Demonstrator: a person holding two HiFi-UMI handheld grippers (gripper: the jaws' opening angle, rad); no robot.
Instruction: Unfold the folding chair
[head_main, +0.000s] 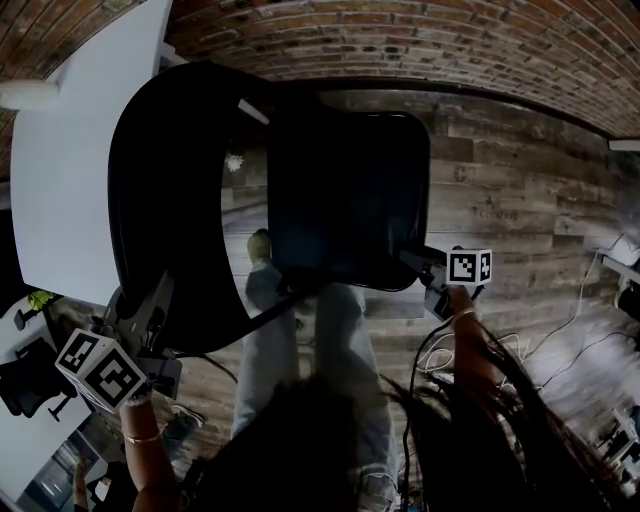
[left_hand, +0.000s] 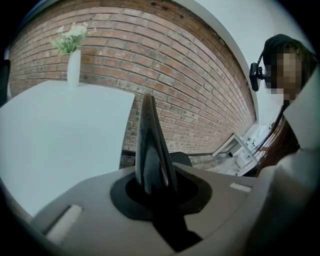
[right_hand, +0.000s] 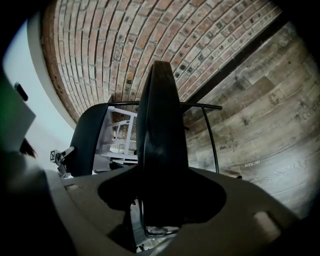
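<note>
The black folding chair hangs partly open over the wooden floor. Its curved backrest (head_main: 165, 200) is at the left and its square seat (head_main: 345, 200) in the middle. My left gripper (head_main: 150, 320) is shut on the backrest's lower edge, a thin black rim (left_hand: 150, 145) standing up between the jaws of the left gripper (left_hand: 155, 190). My right gripper (head_main: 425, 270) is shut on the seat's right corner. The seat's thick edge (right_hand: 161, 130) fills the gap of the right gripper (right_hand: 160, 200). A thin metal frame tube (right_hand: 212, 140) runs beside the seat, and the backrest (right_hand: 87, 135) shows beyond.
A white table (head_main: 70, 170) stands close on the left against the brick wall (head_main: 400, 40), with a white vase of flowers (left_hand: 73, 60) on it. The person's legs (head_main: 290, 340) are under the chair. Cables (head_main: 590, 300) lie on the floor at the right.
</note>
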